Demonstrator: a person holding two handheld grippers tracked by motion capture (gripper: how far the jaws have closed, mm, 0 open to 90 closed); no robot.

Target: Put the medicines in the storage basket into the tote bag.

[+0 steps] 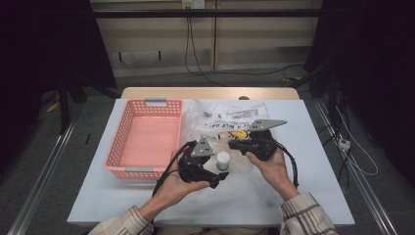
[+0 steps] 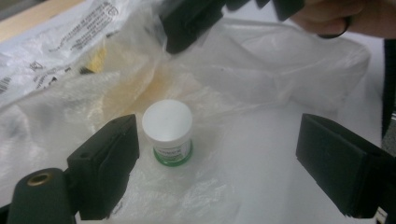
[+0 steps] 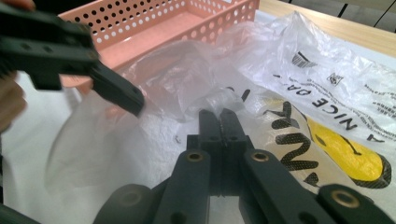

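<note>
We find the small round white-capped jar with a green label (image 2: 167,133) standing upright on the clear crinkled plastic bag (image 2: 261,60) (just outside the bag's mouth, as far as we can tell), between the left gripper's (image 2: 217,163) wide-open jaws, which touch nothing. The right gripper (image 3: 219,122) is clamped on a fold of that bag. The pink perforated plastic basket (image 1: 122,131) holds nothing.

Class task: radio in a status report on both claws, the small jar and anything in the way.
Left claw open, jar between, untouched. Right claw shut on clear plastic bag. White-lidded jar upright on the bag. Pink basket off to the left, nothing blocking.
</note>
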